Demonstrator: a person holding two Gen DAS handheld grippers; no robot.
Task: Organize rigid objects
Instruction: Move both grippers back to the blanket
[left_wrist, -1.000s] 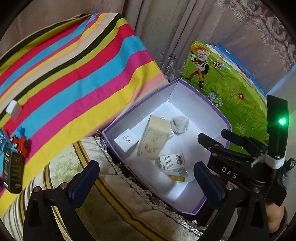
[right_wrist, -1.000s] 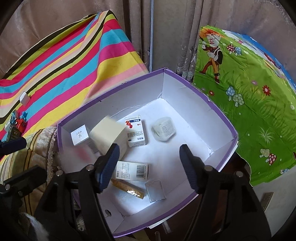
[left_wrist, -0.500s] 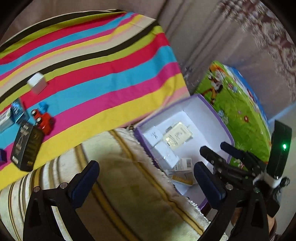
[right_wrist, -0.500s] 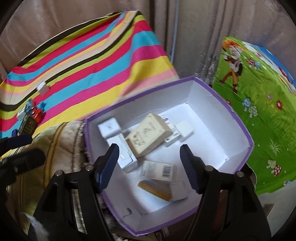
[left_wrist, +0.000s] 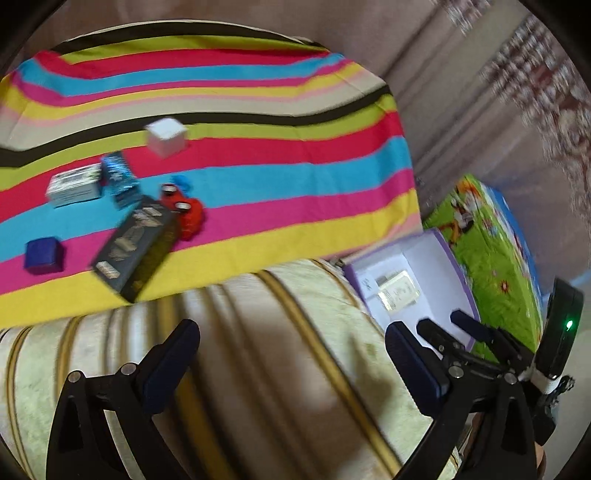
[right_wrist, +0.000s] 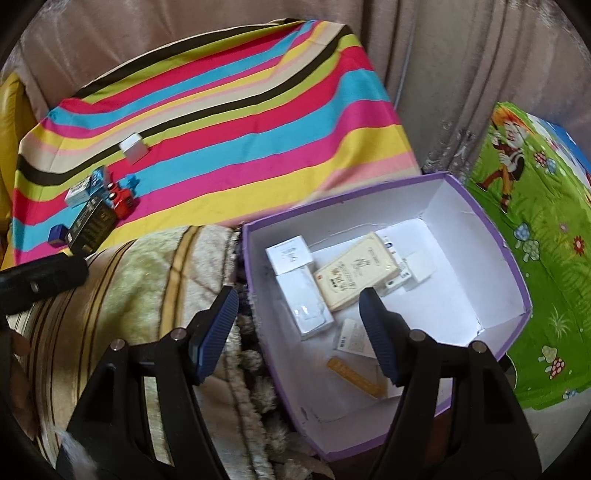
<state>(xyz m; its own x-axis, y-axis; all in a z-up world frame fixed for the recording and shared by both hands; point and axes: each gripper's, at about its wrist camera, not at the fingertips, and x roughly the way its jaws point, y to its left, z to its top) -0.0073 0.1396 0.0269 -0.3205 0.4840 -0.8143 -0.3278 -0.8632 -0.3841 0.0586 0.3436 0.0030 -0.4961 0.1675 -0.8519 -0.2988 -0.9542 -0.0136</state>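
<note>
My left gripper (left_wrist: 291, 354) hangs open and empty over a cream striped blanket (left_wrist: 258, 350). Beyond it, loose items lie on a rainbow-striped cloth (left_wrist: 277, 192): a white cube (left_wrist: 166, 137), a blue pack (left_wrist: 118, 181), a grey-white carton (left_wrist: 74, 190), a red toy car (left_wrist: 184, 212), a black box (left_wrist: 136, 247) and a dark blue cube (left_wrist: 43, 256). My right gripper (right_wrist: 297, 314) is open with nothing between its pads, above the near left wall of the purple box (right_wrist: 480, 206). In that box lie a beige carton (right_wrist: 354, 275), white cartons (right_wrist: 306, 302) and a gold strip (right_wrist: 354, 376).
A green cartoon-print cover (right_wrist: 535, 240) lies right of the purple box. Beige curtains (right_wrist: 424, 55) hang behind. The cream blanket (right_wrist: 147, 280) lies between the box and the striped cloth. A yellow cushion (right_wrist: 11, 110) shows at the far left.
Both grippers swung left, away from the box. The left one now faces the items on the striped cloth. The beige carton, tumbling a second ago, now lies flat in the box.
</note>
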